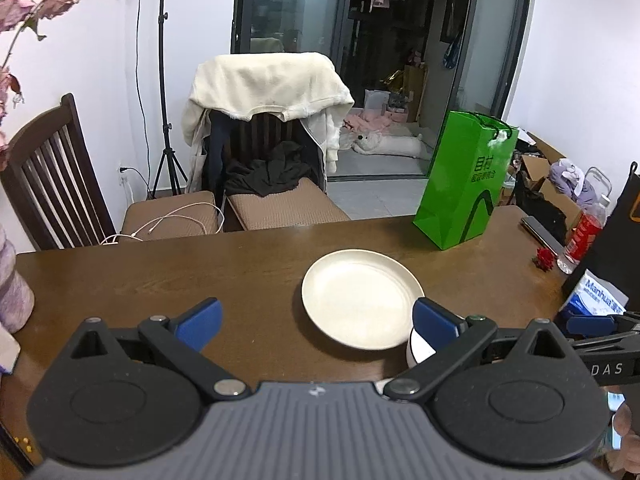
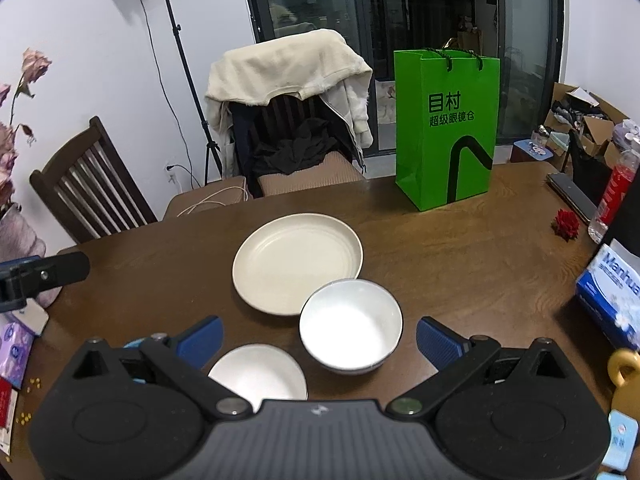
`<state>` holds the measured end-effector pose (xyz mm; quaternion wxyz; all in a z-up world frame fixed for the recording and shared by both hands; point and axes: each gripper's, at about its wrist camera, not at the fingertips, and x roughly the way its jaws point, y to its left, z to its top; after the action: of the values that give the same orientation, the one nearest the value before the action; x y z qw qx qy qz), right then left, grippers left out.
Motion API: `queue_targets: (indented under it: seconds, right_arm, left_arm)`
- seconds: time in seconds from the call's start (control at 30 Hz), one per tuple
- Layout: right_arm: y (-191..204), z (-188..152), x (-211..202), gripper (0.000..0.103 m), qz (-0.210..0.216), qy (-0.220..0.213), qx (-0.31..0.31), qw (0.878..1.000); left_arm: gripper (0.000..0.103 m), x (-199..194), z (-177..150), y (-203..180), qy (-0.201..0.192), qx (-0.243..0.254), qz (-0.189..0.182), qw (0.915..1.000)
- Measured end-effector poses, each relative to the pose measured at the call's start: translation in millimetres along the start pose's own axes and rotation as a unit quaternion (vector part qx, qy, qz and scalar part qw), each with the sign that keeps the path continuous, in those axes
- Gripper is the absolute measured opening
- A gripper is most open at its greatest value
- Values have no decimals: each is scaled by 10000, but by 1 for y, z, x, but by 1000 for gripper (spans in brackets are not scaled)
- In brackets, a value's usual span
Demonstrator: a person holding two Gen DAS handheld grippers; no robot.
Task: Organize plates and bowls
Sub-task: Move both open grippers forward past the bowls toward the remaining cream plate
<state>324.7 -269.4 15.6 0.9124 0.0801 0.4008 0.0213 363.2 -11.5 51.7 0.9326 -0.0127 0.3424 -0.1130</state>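
- The left hand-held gripper hovers over the brown wooden bench with its blue fingers spread wide, holding nothing.
- A large cream plate lies on the bench just ahead, near the right finger.
- The right hand-held gripper is also spread wide and empty, above the near part of the bench.
- Between its blue fingers sits a white bowl, upright; its far rim overlaps the edge of the large cream plate.
- A smaller pale plate lies nearer the camera, just left of the bowl.
- Farther back on the bench stands a green paper bag.
- A blue tissue box sits at the right edge.
- Behind the bench, a chair is draped with a cream garment.
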Motion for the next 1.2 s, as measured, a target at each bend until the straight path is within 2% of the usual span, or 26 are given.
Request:
queue_targets:
  seconds: [0.33,0.8,1.03,1.2]
  right_arm:
    - [-28,41,45,103,35,44,70,10000]
    - [-55,82,146,103,124,610,88,9980]
    - [-57,95,195,103,169,879,267,9956]
    - [-52,97,225,103,54,1053,148,9943]
  left_arm:
    - [103,60,29,-2,231,-81,186,9995]
    - [103,145,56,2,622,-173,429,9970]
    - [103,198,60,1,950,-206,681,9929]
    - [103,231,52,4,1200,-281,860,9886]
